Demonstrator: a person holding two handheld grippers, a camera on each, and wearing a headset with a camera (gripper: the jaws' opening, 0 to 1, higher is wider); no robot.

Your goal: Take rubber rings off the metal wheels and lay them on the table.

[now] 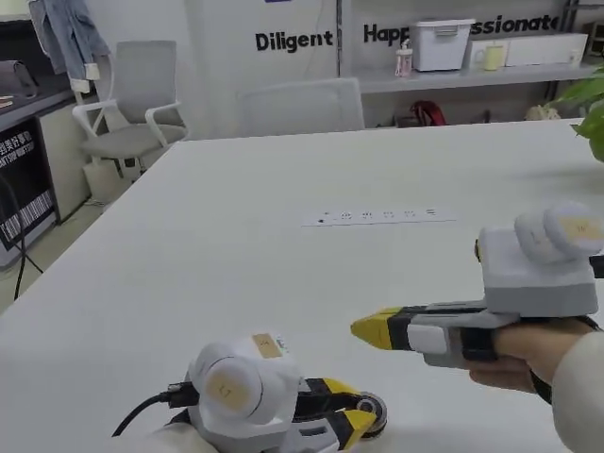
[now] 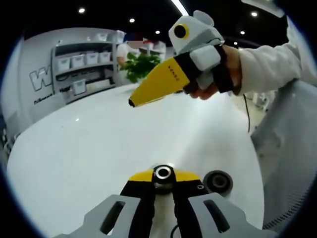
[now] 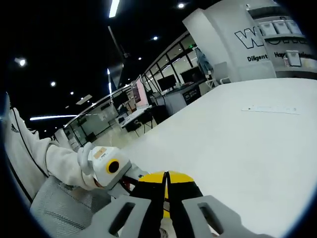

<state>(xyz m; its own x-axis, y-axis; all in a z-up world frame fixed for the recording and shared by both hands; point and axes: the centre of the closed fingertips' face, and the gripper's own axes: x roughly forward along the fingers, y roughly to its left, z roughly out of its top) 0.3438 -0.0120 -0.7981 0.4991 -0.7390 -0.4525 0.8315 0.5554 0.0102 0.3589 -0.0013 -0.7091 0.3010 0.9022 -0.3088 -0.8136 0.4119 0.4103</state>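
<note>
L gripper point(image 1: 357, 421) clamps a metal wheel point(image 2: 163, 173) at near table point(image 1: 283, 189) edge; 2nd wheel point(image 2: 218, 181) just right. R gripper point(image 1: 366, 328) closed, empty, raised. Next, prob.: R opens, peels the held one.

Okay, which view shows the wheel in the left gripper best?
Left gripper view: the metal wheel sits close and centred between the jaws of the left gripper. Head view has it small, partly hidden; right gripper view catches that gripper's body.

In the head view, the left gripper point(image 1: 351, 406) sits bottom centre with a wheel point(image 1: 371, 412) between its jaws. The right gripper point(image 1: 363, 328) is mid-right, and a socket strip point(image 1: 377, 217) lies on the table point(image 1: 236, 255) behind them.
</note>
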